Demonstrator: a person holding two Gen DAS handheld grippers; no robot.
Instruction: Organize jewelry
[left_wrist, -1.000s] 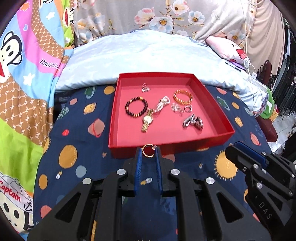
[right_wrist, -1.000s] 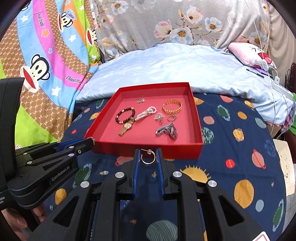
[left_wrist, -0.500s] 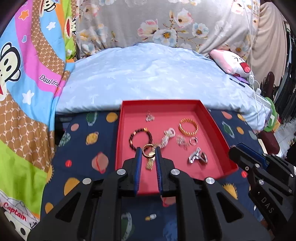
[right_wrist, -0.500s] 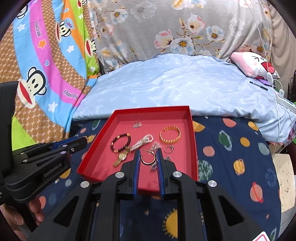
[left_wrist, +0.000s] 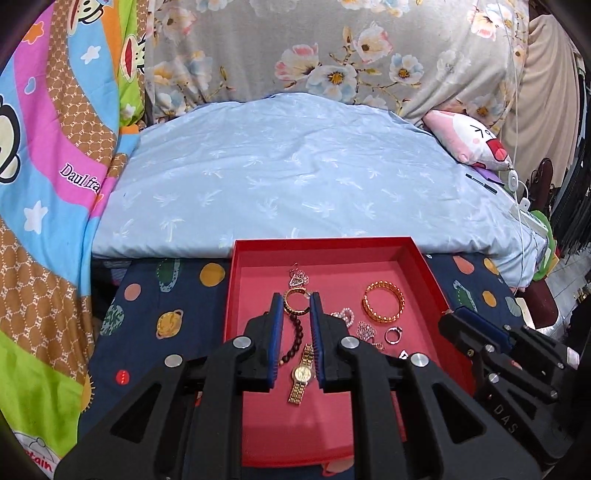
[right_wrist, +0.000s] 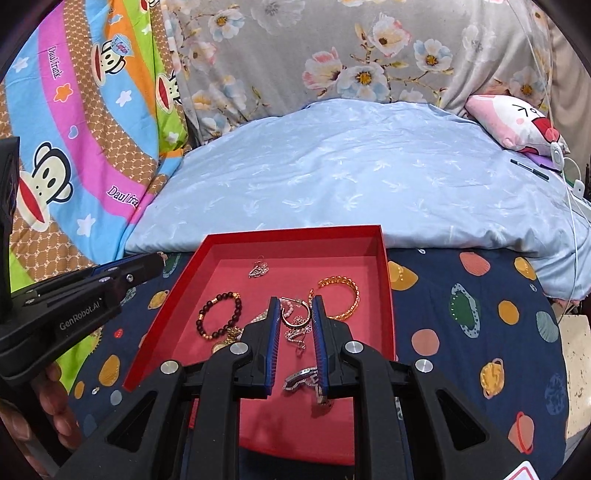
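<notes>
Two hand-held grippers (left_wrist: 296, 300) (right_wrist: 294, 303), each pinching an earring (left_wrist: 296, 301) (right_wrist: 295, 314)

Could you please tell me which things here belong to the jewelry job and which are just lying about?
Job: red tray, gold hoop in left gripper, hoop earring in right gripper, gold bangle, watch.

Lying about: pink plush pillow, blue quilt.

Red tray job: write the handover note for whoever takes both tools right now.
Left tool: shut on a gold hoop earring, held over the red tray.
Right tool: shut on a second hoop earring, also over the tray.
Already in the tray: beaded bracelet, gold watch, gold bangle, silver ring, small silver pieces.
Left: lower and release both earrings inside the tray.
</notes>
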